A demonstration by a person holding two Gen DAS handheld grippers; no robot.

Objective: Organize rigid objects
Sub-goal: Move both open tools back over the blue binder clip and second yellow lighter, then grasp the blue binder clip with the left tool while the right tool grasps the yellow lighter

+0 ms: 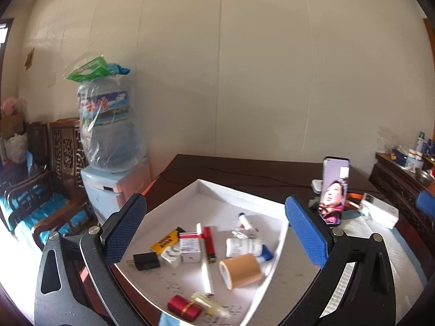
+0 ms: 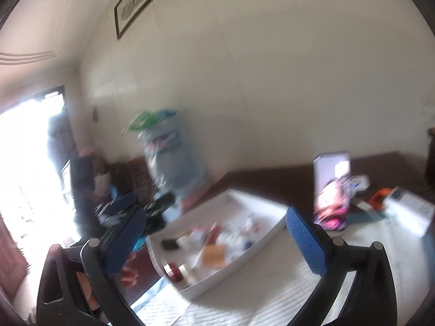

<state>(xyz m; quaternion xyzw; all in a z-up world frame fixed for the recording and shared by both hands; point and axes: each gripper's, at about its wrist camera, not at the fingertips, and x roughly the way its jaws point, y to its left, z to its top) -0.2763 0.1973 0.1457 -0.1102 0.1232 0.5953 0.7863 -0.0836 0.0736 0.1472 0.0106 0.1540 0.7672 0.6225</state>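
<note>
on the dark wooden table (image 1: 244, 167) by a cream wall, a white tray (image 1: 217, 190) holds clutter; both grippers gape, empty.

Left gripper (image 1: 214, 228) with blue-padded fingers (image 1: 305, 233) spread wide above a white tray (image 1: 239, 193) on a dark desk (image 1: 244, 167), tape roll (image 1: 240, 270), red lighter (image 1: 209, 243), black plug (image 1: 145, 260), what looks like a pill bottle (image 1: 243, 247), phone (image 1: 334, 190) propped upright beyond
</note>
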